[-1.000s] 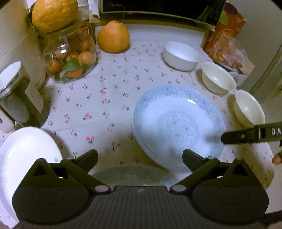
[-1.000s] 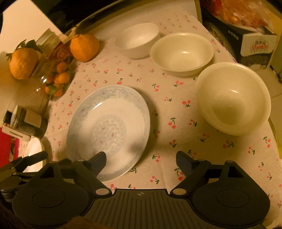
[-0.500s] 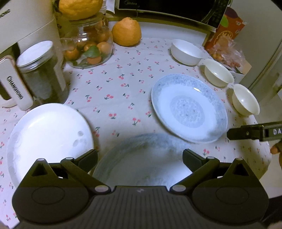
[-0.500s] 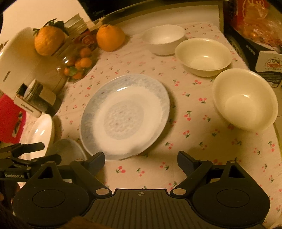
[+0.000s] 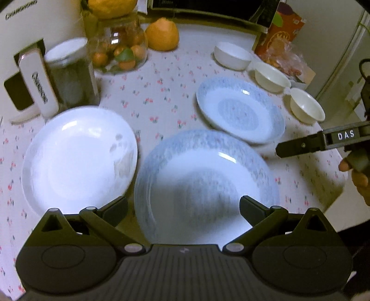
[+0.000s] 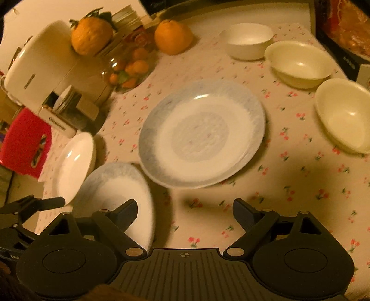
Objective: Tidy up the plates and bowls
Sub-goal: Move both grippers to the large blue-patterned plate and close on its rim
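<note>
Wide-spread left gripper (image 5: 183, 206) above near blue-rimmed plate (image 5: 205, 180), white plate (image 5: 78, 159) alongside, second blue-rimmed plate (image 5: 240, 111) beyond.

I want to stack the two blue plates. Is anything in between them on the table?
No, nothing visible. The near blue plate lies right beside the far blue plate, their rims almost meeting, with only cloth there. The white plate sits off to the left, the bowls to the right.

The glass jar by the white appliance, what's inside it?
The glass jar holds small orange fruits with a green leaf. A large citrus sits on top, hiding its mouth.
</note>
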A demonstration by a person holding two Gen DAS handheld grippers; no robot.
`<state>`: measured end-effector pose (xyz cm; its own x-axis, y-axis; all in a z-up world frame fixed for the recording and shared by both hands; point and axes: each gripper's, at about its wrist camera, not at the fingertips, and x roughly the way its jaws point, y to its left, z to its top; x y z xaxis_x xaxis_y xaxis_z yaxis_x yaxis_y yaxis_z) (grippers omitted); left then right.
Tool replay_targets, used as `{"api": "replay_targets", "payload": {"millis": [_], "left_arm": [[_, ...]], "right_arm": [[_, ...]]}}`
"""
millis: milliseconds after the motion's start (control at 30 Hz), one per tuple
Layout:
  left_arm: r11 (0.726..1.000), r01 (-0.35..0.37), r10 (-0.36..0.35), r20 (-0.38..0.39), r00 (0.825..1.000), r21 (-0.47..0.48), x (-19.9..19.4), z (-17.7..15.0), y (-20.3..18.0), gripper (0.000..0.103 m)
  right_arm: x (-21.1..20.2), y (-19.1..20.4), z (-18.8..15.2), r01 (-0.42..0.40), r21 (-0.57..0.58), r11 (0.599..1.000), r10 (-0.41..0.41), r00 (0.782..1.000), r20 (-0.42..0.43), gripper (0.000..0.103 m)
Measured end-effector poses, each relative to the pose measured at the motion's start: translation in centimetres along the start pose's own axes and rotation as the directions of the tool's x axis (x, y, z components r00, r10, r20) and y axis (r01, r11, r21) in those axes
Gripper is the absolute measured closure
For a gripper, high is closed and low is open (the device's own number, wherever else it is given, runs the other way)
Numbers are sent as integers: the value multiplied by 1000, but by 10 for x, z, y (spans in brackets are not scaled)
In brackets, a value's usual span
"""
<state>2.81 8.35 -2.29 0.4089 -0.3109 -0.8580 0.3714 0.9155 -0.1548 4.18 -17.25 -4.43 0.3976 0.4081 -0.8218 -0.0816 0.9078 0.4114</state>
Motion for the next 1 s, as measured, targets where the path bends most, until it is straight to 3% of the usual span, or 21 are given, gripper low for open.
{"api": "replay_targets", "payload": {"millis": [300,600,833,1000], "left_arm": [[997,20,-27,-78,997,-80,11,-23,13,1],[961,62,-53,42,998,-268,15,-41,37,5],[949,120,-91,110,990,-291,9,-47,36,11],[947,135,-102,123,987,-291,11,-46,36,22]], "right_arm": [[12,14,-10,-64,-10,998,63,997,-50,12],[34,25,-18,-154,-19,988,152,985,-76,12],[37,28,-19,-176,-55,983,174,984,-39,12],[36,28,-19,-190,-48,981,188,982,-31,12]]}}
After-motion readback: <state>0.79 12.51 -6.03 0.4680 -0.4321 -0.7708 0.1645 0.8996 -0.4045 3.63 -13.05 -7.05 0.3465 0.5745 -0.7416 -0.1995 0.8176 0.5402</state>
